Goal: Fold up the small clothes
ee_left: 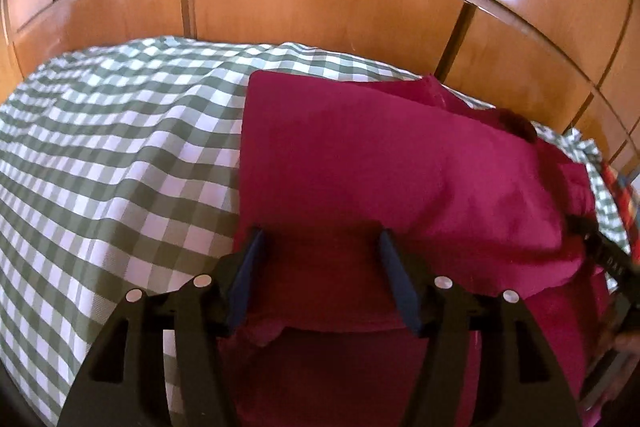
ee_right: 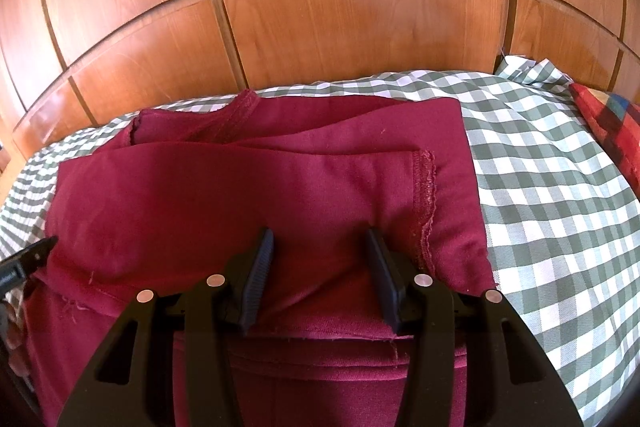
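A dark red garment lies folded in layers on a green and white checked bedcover. My left gripper stands open over the garment's near left part, with the near folded edge running between its fingers and the pads clear of it. In the right wrist view the same garment shows a stitched hem on its upper layer. My right gripper is open above the near edge, cloth lying between its fingers without being pinched. Each gripper's tip shows at the edge of the other's view.
Glossy wooden panels rise right behind the bed. A red patterned cushion lies at the far right on the checked cover. Bare cover stretches to the left of the garment in the left wrist view.
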A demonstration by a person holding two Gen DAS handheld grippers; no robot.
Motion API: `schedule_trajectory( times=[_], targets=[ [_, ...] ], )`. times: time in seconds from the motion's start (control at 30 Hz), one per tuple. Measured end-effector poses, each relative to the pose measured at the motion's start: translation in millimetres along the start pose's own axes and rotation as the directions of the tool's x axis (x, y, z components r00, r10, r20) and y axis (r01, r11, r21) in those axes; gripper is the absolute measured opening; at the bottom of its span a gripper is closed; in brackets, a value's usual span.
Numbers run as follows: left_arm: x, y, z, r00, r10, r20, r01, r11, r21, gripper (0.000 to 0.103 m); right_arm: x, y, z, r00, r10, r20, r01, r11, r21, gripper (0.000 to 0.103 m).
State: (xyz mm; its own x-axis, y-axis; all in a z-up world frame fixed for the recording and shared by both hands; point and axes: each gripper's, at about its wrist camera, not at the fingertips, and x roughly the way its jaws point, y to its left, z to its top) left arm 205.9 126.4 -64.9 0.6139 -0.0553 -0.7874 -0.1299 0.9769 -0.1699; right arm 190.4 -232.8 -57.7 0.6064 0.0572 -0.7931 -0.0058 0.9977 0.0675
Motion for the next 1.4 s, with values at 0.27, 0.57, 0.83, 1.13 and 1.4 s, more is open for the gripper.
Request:
schedule_trajectory(
  times=[0.27,0.57,0.83,1.13,1.4],
  targets=[
    [-47,-2,-13,1.000,-0.002,0.013,0.002,1.000,-0.023,0.063,-9,7,7,0.998,-0.039,-0.041,0.038,0.999,-0.026,0.062],
    [-106,29,-78,1.000,-0.024,0.009,0.024,1.000,-0.011,0.062,-59,-10,-30,0.998,-0.019,-0.059,0.019,1.000,-0.005,0.072],
    [-143,43,-135,0.998,-0.067,-0.021,0.067,0.998,0.002,0.061,-98,-40,-83,0.989,-0.062,-0.134,0.060,0.998,-0.015,0.072],
    [-170,47,-186,0.991,-0.107,-0.077,0.107,0.994,-0.004,0.061,-148,-81,-147,0.980,0.035,-0.198,-0.017,0.995,0.094,0.072],
    [-192,43,-210,0.988,-0.097,-0.119,0.102,0.994,0.033,0.037,-192,-71,-196,0.945,0.122,-0.302,-0.110,0.992,0.056,0.065]
  ],
)
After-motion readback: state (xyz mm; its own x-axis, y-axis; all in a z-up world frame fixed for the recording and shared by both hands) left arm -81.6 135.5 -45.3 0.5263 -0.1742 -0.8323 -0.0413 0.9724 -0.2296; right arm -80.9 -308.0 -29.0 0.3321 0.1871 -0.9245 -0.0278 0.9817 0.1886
